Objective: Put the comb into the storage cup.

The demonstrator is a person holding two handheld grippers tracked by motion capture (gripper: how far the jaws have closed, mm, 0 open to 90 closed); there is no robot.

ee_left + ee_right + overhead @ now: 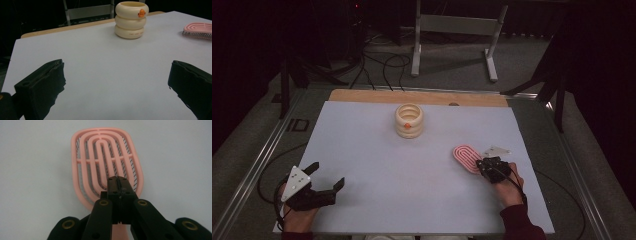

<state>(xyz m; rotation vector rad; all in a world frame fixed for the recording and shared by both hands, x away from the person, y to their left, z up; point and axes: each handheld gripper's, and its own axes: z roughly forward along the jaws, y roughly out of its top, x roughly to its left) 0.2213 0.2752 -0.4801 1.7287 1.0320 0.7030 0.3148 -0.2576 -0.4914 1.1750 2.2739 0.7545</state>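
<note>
A pink vented hairbrush [466, 156] lies flat on the white table top [382, 165] at the right, bristles down. My right gripper [486, 164] sits over the brush's near end. In the right gripper view the jaws of the right gripper [117, 181] are pressed together above the brush [87, 160], whose handle runs under them. I see nothing between them. My left gripper [328, 175] rests at the near left, wide open and empty. From the left gripper [117, 82] the brush [198, 29] appears far right.
A cream holder [409, 121] made of three stacked rings, with a small orange mark, stands at the back centre; it is also in the left gripper view [131, 21]. A wooden strip [417, 96] edges the table's far side. Metal stand legs [454, 30] and cables lie beyond.
</note>
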